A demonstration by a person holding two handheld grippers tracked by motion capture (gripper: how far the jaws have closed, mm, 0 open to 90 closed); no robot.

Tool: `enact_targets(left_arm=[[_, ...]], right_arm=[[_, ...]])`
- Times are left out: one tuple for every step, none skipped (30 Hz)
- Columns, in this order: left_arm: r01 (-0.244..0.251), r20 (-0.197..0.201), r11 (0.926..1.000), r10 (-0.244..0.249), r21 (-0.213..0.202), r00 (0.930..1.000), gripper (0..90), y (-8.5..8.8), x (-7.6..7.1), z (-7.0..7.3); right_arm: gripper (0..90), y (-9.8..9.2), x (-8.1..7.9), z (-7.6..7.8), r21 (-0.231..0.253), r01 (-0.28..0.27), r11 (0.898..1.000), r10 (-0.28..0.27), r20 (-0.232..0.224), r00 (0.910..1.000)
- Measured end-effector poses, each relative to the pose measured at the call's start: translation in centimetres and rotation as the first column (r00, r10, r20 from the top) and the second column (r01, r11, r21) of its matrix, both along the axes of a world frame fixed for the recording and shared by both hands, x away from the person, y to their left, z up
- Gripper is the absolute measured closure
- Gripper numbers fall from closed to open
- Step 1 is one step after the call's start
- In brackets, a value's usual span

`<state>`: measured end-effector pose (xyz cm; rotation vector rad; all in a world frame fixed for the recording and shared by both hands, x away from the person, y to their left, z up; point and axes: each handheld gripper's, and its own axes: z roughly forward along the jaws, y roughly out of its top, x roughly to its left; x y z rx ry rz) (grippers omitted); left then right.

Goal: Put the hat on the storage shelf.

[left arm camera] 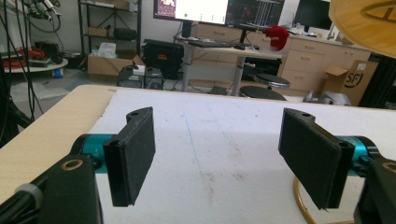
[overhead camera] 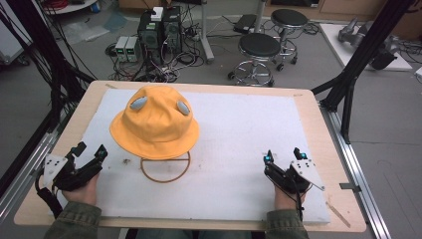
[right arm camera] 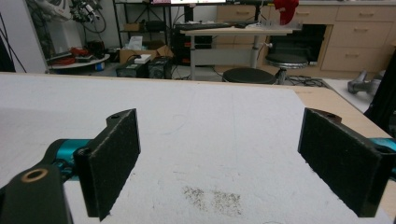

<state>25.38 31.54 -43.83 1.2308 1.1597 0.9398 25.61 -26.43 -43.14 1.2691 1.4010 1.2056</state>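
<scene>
Hat (overhead camera: 154,127), yellow bucket type with two grey oval patches on the crown, sits on a wire stand whose round base ring (overhead camera: 165,169) lies on the white mat (overhead camera: 239,134) covering the bench (overhead camera: 318,124). Position: left of centre on the mat, toward the far half.

Left tool (overhead camera: 89,151) rests at the near left corner of the mat, held in the person's left hand (overhead camera: 82,189), jaws spread wide with nothing between them. It is near the hat's brim and the ring but apart from both. In the left gripper view, the brim's underside (left arm camera: 364,21) shows at upper right and a curve of the ring (left arm camera: 303,205) at lower right, behind the right-hand jaw.

Right tool (overhead camera: 283,154) rests at the near right of the mat, well apart from the hat, jaws likewise wide and empty. Right gripper view: bare mat between the pads (right arm camera: 116,161), with a small dark smudge (right arm camera: 212,198) on the mat ahead.
</scene>
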Motion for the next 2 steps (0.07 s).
enact_targets(left_arm=[[0.000, -0.001, 1.0000, 0.000, 0.001, 1.0000, 27.5, 0.01, 0.01, -0.01], [0.001, -0.004, 1.0000, -0.001, -0.001, 1.0000, 27.6, 0.00, 0.03, -0.03]], right_arm=[[11.8, -0.01, 0.02, -0.01, 0.003, 0.000, 1.000, 0.000, -0.001, 1.0000], [11.8, -0.03, 0.04, -0.03, 0.004, 0.000, 1.000, 0.000, -0.003, 1.0000]])
